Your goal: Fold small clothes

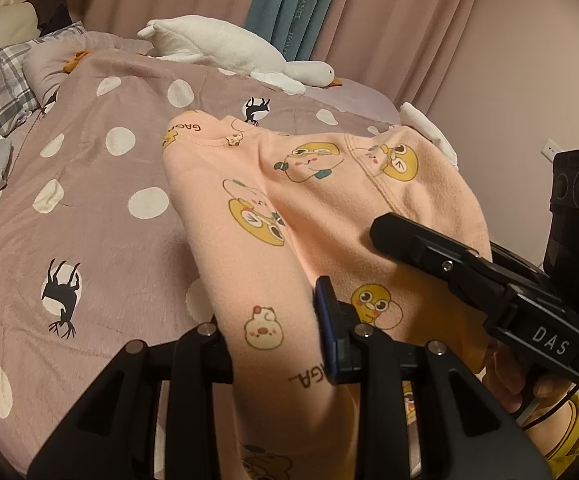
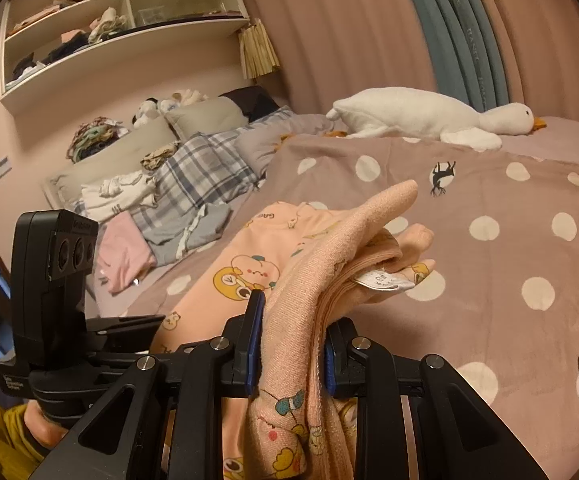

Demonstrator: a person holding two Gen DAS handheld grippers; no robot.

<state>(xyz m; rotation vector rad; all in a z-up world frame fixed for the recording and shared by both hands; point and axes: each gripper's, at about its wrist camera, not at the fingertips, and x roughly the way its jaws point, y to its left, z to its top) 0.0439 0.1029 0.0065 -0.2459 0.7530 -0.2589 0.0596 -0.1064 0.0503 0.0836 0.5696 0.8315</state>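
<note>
Bed: polka-dot quilt [image 2: 489, 200] spread across it.
Headboard end: plaid pillow [image 2: 205, 168], loose laundry heap [image 2: 125, 192] beside it.
Far edge: white goose plush [image 2: 421, 116] against curtain [image 2: 349, 20].
Garment: peach cartoon-print top [image 1: 329, 208], lifted off quilt, draped between both tools.
Left gripper [image 1: 277, 344]: clamped on a fold.
Right gripper [image 2: 289, 344]: pinched on bunched hem, tag showing.

We can't see the left gripper [image 1: 277, 340]'s left finger, buried under the pink garment [image 1: 329, 208]. The garment runs off the bottom edge in both wrist views, its far sleeve partly behind the right gripper [image 1: 417, 240]. Care label [image 2: 383, 281] print too small to read. Shelf [image 2: 121, 36] contents only an unclear jumble. Bed [image 1: 89, 200] cut off by the fisheye rim.
</note>
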